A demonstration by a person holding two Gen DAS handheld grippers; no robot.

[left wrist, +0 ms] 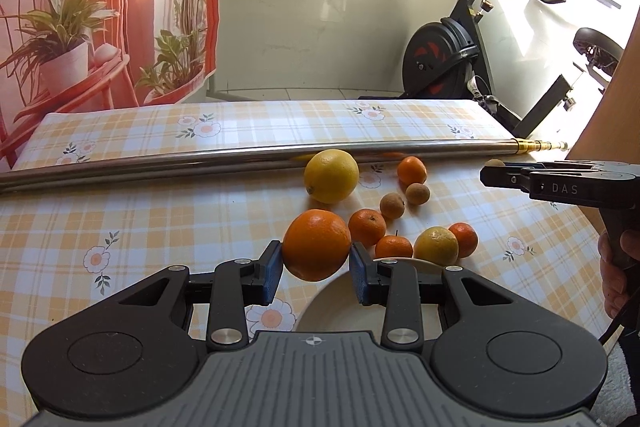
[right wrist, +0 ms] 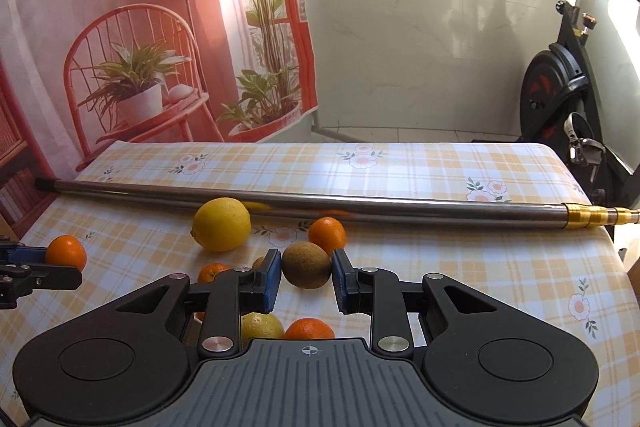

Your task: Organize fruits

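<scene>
Left gripper (left wrist: 316, 269) clamps the orange (left wrist: 317, 245); right gripper (right wrist: 306, 277) clamps the kiwi (right wrist: 307, 265).

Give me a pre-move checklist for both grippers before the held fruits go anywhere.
1. Left gripper grip on the large orange: ok, both blue pads touch its sides and it sits above the cloth.
2. Right gripper grip on the brown fruit: cannot tell; the left pad touches, the right pad seems just clear.
3. Bowl beneath the orange: ok, its cream rim shows directly below the left gripper.
4. Bowl contents: cannot tell, the gripper hides most of it.
5. Loose fruits: ok, the lemon and the small oranges lie still on the tablecloth.
6. Metal pole: ok, it lies behind the fruits.
</scene>
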